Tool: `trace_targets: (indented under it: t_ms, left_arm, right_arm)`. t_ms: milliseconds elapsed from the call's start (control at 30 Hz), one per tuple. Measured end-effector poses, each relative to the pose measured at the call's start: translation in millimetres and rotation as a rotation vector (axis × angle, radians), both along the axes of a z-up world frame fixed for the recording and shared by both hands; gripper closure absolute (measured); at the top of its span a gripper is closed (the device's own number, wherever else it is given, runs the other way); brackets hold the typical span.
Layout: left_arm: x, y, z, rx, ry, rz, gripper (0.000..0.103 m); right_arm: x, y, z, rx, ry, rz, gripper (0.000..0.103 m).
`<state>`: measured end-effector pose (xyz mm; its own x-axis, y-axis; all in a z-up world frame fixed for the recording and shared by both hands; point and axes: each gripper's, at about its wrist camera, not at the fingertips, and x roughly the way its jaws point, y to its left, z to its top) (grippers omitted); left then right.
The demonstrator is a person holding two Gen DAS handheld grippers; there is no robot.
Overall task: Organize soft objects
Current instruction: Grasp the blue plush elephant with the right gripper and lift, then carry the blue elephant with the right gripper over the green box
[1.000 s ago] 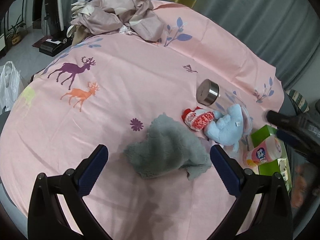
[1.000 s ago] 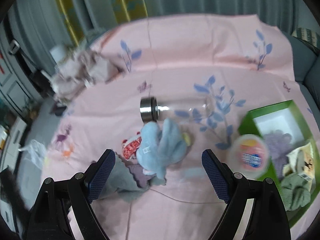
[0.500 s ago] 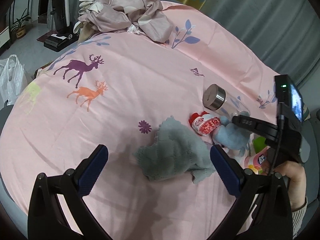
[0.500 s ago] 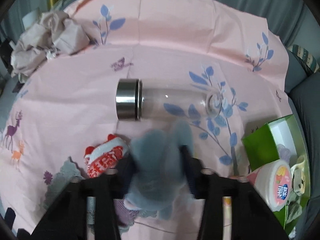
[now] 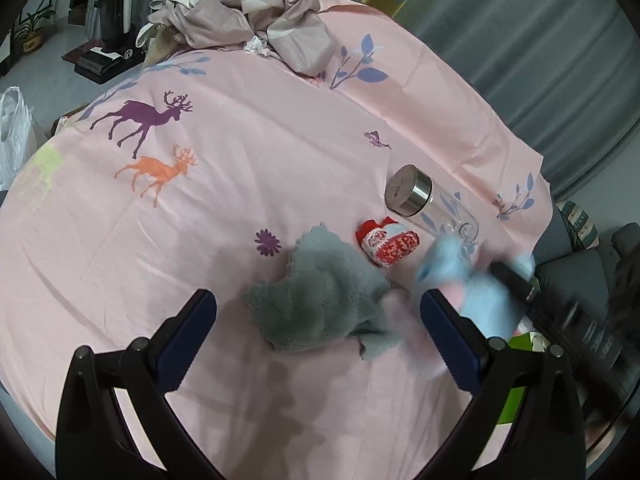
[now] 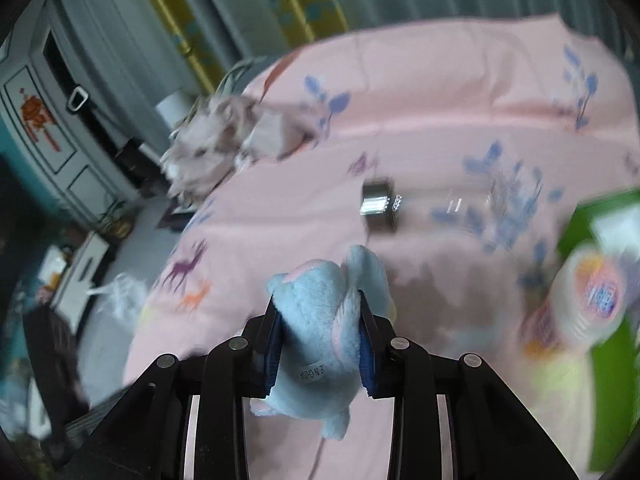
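across the lower half of the left wrist view our left gripper (image 5: 318, 332) hovers with fingers wide apart and empty above the grey cloth (image 5: 320, 296) on the pink sheet (image 5: 224, 184). at right the blue plush toy (image 5: 480, 284) is blurred beside the red pouch (image 5: 390, 242) and glass bottle (image 5: 420, 200); a second ago it lay flat there.

low in the centre of the right wrist view our right gripper (image 6: 320, 332) has just been closing, and its fingers now pinch the plush toy (image 6: 320, 312), angled downward. we judge it is bound for the green box (image 6: 600, 224) at right.
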<state>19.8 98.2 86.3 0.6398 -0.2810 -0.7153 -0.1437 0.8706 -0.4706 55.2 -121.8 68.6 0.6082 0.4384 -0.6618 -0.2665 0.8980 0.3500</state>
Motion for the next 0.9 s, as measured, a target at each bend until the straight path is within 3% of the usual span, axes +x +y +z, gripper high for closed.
trace_targets:
  t_ms: [133,267,400,567,700,733,833,900]
  left_arm:
    - [1.3,-7.1,-4.5,-0.037,0.030,-0.051,0.001]
    - [2.6,-24.5,-14.3,-0.077,0.090,-0.169,0.001]
    - [-0.9,-46.5,-24.9,-0.105,0.156,-0.284,0.001]
    - [-11.5,-79.2,-33.9,-0.053,0.184,-0.395,0.002]
    - [-17.2,-95.0,-43.6,-0.077,0.221,-0.465,0.002]
    - [-17.7,-97.1,-44.3,-0.081,0.223,-0.475,0.002]
    - [-21.6,-103.2,-46.0,-0.073,0.218,-0.477,0.002]
    - [-22.0,-108.9,-47.6,-0.056,0.214,-0.476,0.003]
  right_arm:
    - [-4.4,4.5,-34.1,-0.087,0.125,-0.017,0.070]
    - [-13.1,-7.8,-33.7,-0.085,0.156,-0.048,0.067]
    - [-13.4,-23.9,-40.6,-0.054,0.200,-0.069,0.063]
    - [-15.3,-41.1,-53.0,-0.025,0.256,-0.090,0.061]
    - [-19.8,-50.7,-53.9,0.025,0.276,-0.082,0.060]
    - [-20.8,-52.3,-54.0,0.028,0.276,-0.083,0.057]
    - [-24.3,-54.7,-52.5,0.048,0.264,-0.069,0.030]
    - [-25.0,-53.3,-51.3,0.064,0.257,-0.046,0.028]
